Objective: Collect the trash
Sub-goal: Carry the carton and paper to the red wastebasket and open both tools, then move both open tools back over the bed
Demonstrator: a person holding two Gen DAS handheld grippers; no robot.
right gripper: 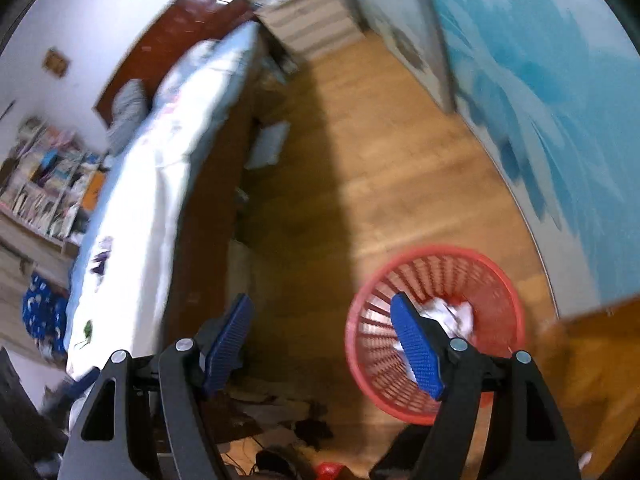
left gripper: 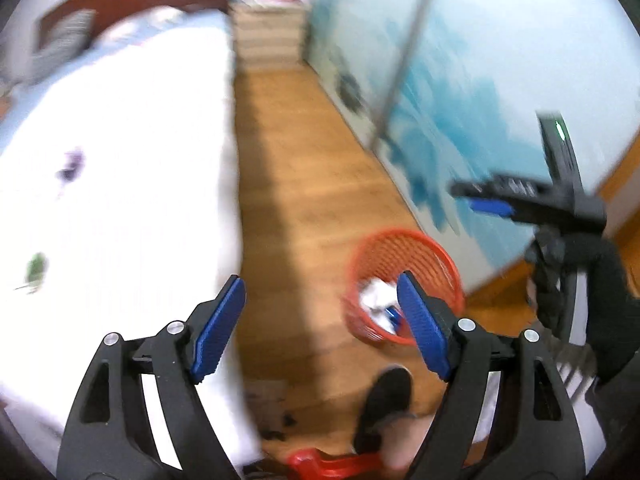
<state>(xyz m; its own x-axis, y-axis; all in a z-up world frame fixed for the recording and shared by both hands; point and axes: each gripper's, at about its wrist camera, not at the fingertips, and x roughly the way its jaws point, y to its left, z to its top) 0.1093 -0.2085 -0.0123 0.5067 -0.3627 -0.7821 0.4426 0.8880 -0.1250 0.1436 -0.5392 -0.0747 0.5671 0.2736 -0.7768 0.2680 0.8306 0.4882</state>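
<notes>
A: Status on the trash run?

B: Biggest first. The bed (left gripper: 120, 160) fills the left of both views, white sheet, and it is not cleared: a purple scrap (left gripper: 71, 165) and a green scrap (left gripper: 37, 267) lie on it, well apart. Floor (left gripper: 304, 184) runs between bed and blue wall (left gripper: 500, 60). The red bin (right gripper: 436, 320) stands on the floor near that wall and already holds white crumpled paper (right gripper: 452, 314), with something blue beside the paper in my left view; I can't name it.

A: So partly done?

B: My judgement, yes. Some is binned, at least two pieces are left on the bed. The clutter on the floor by the bed foot is too blurred to call trash or not.

A: Your fingers?

B: My left gripper (left gripper: 320, 328) has its pads wide apart, nothing between them. My right gripper (right gripper: 324, 350) the same, empty; seen from the left wrist, it hangs above the bin.

A: Anything in the way?

B: A shoe (left gripper: 384, 408) and a red plastic thing (left gripper: 332, 462) by my feet, near the bin. The bed edge stands between me and the scraps, so it's a reach across the sheet
</notes>
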